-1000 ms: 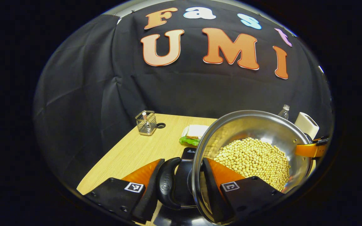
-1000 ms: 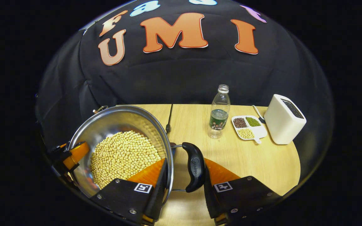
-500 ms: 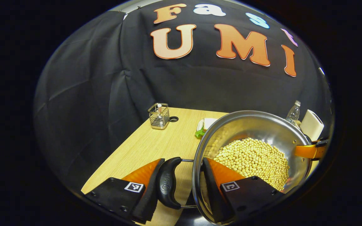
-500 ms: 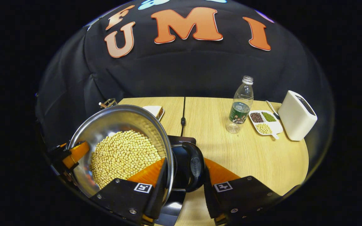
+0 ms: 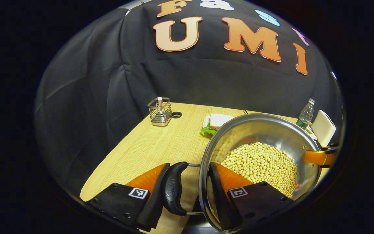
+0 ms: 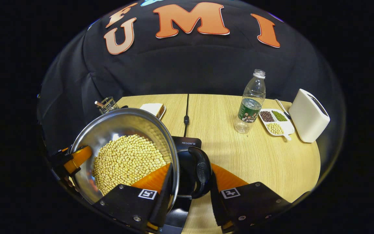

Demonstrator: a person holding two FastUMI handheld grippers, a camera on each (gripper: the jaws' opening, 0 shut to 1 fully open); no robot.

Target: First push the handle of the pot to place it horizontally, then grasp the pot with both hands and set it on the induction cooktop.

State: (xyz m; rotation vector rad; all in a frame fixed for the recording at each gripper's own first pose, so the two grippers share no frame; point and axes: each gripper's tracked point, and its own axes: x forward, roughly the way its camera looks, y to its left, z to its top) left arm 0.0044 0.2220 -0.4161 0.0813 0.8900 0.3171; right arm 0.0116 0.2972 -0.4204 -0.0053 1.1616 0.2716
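Left gripper point(image 5: 187, 191) is pinching one side of the pot point(image 5: 261, 139): one finger is pressing on the outside of the black loop handle point(image 5: 173, 188) and the other is sitting inside the rim against the wall, beside the soybeans point(image 5: 261, 165). Right gripper point(image 6: 190, 191) is clamping the opposite side the same way, one finger inside the rim and one against the outer face of the other black handle point(image 6: 201, 170). Between them the steel pot is hanging above the tabletop point(image 6: 265, 159), its bowl heaped with the pale beans, and the black induction cooktop point(image 6: 187, 144) is lying directly under and just behind it. Farther back a black cable point(image 6: 186, 110) is running to the wall, with a sandwich point(image 6: 154, 109) and a wire basket point(image 5: 159, 111) off to one side. On the other side a water bottle point(image 6: 252, 100), a divided dish of beans point(image 6: 276, 121) and a white toaster point(image 6: 308, 115) are standing close together.
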